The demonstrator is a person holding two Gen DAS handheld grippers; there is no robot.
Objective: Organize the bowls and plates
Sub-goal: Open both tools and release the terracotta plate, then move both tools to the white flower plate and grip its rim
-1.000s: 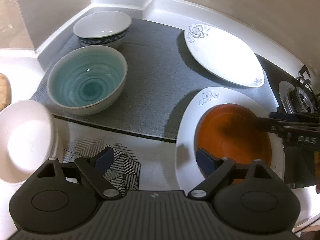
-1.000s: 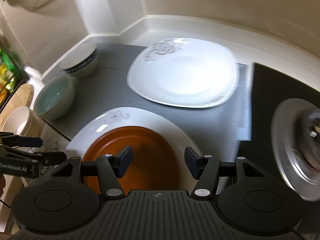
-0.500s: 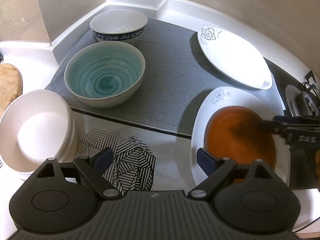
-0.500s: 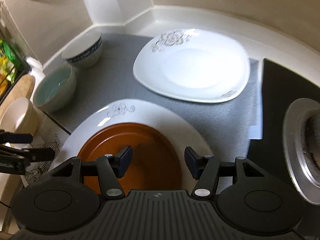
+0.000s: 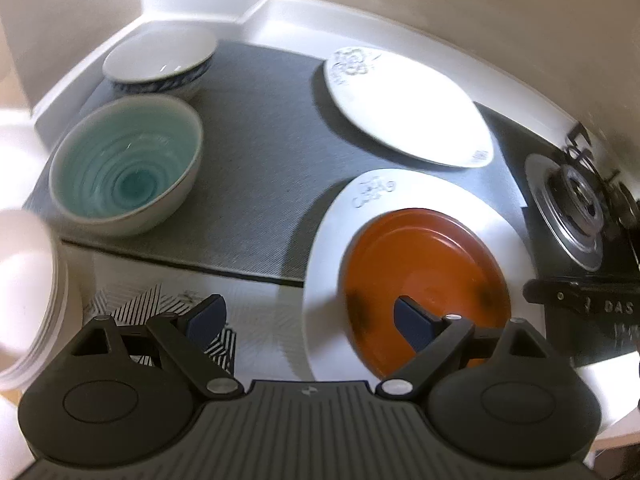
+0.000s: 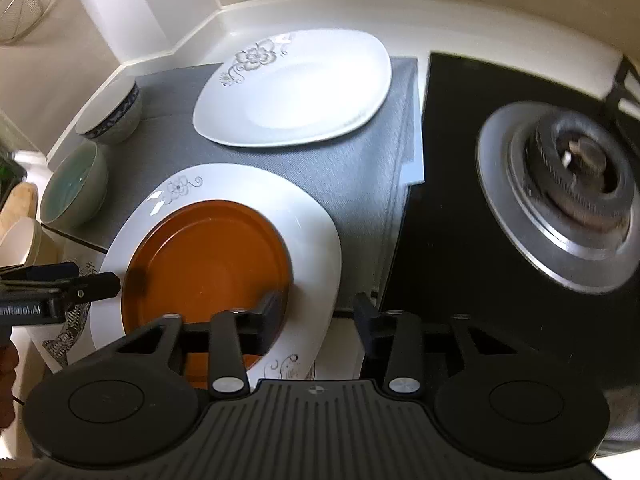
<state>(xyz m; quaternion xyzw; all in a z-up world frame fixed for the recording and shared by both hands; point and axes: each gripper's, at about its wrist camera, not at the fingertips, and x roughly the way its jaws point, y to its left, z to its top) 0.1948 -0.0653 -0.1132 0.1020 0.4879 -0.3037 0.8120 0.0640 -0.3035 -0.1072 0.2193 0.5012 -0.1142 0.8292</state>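
2 white plates with grey flower prints lie on the grey mat (image 6: 360, 184): the far white plate (image 6: 296, 92) sits alone near the wall, and the near white plate (image 6: 316, 232) carries an orange plate (image 6: 208, 256) stacked in its middle. The near plate overhangs the mat's near edge onto a patterned cloth (image 5: 132, 304). On the mat's left stand 2 bowls, a teal bowl (image 5: 124, 164) and, just beyond it, a blue-rimmed bowl (image 5: 160, 60), close but apart. A white bowl stack (image 5: 24, 284) sits off the mat at the near left. Right of the mat is a black stove with a gas burner (image 6: 568, 196). The left gripper (image 5: 308, 318) hangs above the cloth and the orange plate with its tongs wide and holding nothing. The right gripper (image 6: 316, 314) hovers over the near plate's right rim, tongs also apart and bare
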